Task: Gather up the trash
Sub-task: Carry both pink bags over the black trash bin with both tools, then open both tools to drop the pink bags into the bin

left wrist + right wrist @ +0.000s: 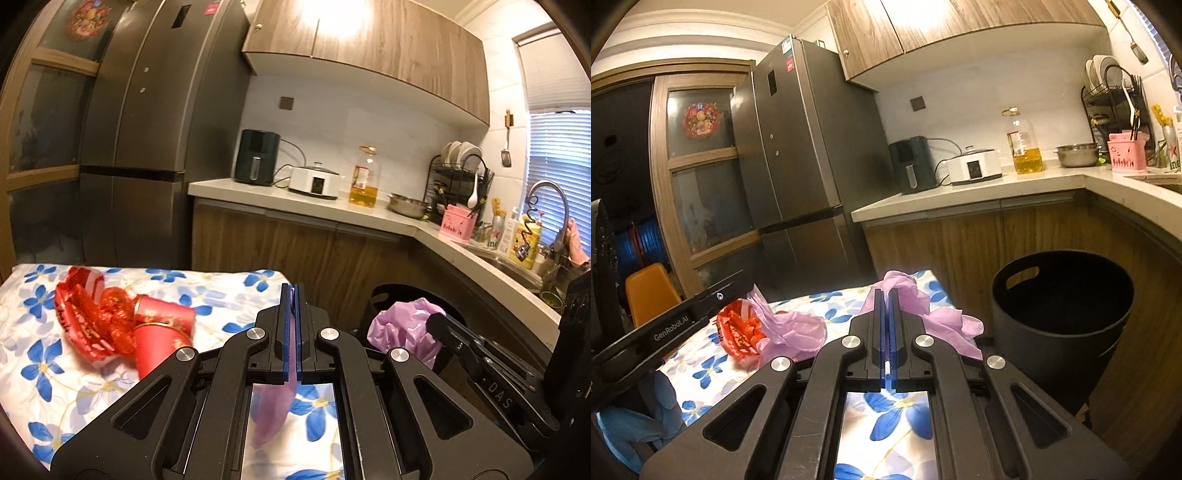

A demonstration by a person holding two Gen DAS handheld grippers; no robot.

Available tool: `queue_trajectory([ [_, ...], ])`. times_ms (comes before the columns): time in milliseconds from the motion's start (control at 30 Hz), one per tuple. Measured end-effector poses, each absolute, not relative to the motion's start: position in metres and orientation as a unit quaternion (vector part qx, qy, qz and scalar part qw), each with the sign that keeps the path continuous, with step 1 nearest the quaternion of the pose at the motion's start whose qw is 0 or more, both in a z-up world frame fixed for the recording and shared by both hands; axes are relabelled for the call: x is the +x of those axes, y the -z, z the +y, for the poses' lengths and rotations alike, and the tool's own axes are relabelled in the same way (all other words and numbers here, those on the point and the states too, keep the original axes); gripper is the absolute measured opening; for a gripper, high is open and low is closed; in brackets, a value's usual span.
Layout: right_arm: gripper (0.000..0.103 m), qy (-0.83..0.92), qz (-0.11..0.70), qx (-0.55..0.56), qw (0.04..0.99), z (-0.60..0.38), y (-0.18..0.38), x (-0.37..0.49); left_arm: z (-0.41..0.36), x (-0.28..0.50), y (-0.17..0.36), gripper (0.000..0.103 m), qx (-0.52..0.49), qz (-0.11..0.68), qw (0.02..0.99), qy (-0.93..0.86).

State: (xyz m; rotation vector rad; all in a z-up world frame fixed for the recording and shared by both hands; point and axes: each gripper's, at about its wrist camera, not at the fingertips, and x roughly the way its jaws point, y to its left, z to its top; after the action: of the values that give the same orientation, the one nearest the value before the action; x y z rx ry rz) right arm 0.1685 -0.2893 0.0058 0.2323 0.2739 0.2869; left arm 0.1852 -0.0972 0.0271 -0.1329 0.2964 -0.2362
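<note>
Left gripper (294, 295): closed, pinching one edge of the thin lilac plastic bag (402, 325).
Right gripper (887, 295): closed on the bag's other edge.
Trash: red crumpled wrappers and paper cups (125, 325) on the blue-flowered tablecloth (221, 295), left.
Black round bin (1060, 314): right of the table.

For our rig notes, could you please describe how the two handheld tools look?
Both the left tool and right tool are matte black linkages with silver round pivot bolts and flat blue-edged fingers. White "GenRobot.AI" lettering marks the left; "DAS" marks the right.
</note>
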Motion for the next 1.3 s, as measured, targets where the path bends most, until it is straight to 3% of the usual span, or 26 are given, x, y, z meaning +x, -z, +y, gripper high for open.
queue_trajectory([
  [800,0.002,-0.02,0.082,0.106,0.991,-0.392,-0.042,0.19,-0.215,0.244,-0.051,0.001,-0.03,0.139,0.965,0.22],
  [1300,0.002,0.015,0.097,0.117,0.988,-0.436,-0.03,0.209,-0.278,0.278,-0.053,0.001,-0.046,0.149,0.951,0.267],
])
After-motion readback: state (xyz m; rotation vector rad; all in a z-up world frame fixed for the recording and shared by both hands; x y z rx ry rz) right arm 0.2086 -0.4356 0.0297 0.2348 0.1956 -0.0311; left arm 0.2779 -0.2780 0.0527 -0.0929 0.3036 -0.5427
